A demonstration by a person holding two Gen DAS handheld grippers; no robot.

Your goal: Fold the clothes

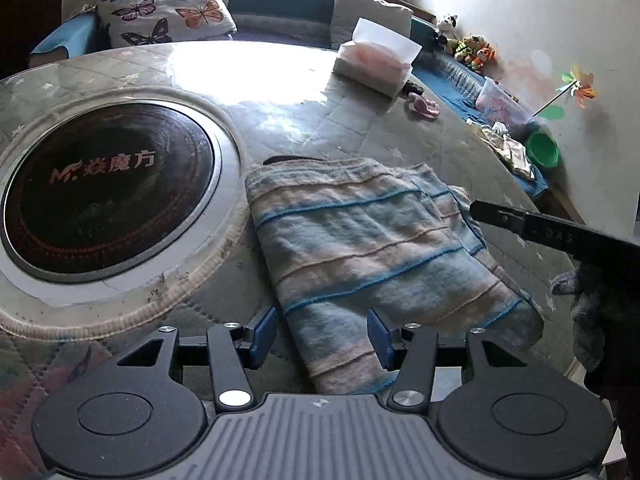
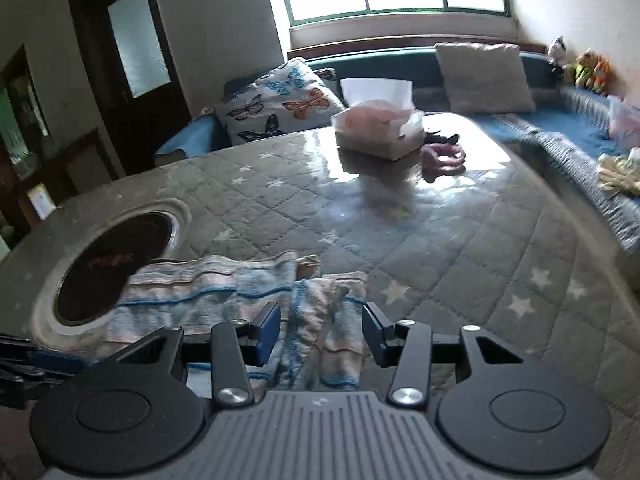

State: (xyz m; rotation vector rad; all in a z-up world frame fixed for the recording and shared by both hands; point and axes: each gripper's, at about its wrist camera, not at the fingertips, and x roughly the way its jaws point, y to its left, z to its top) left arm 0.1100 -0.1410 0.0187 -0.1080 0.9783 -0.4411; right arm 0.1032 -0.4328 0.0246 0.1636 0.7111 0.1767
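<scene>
Quilted grey table [image 1: 360, 128] carries a striped blue-pink garment [image 1: 372, 252], folded, its long axis running from upper left toward lower right; left gripper [image 1: 322, 338] and right gripper [image 2: 320, 334] both gape, empty.

The striped garment [image 1: 372, 248] lies folded on the quilted table [image 1: 380, 128], soft knit in pale blue and pinkish bands with thin bright-blue lines across it. It sits just at 3 o'clock of the round black cooktop [image 1: 104, 192] (one end nearly touching its rim), layers stacked, edges a bit rumpled.
</scene>
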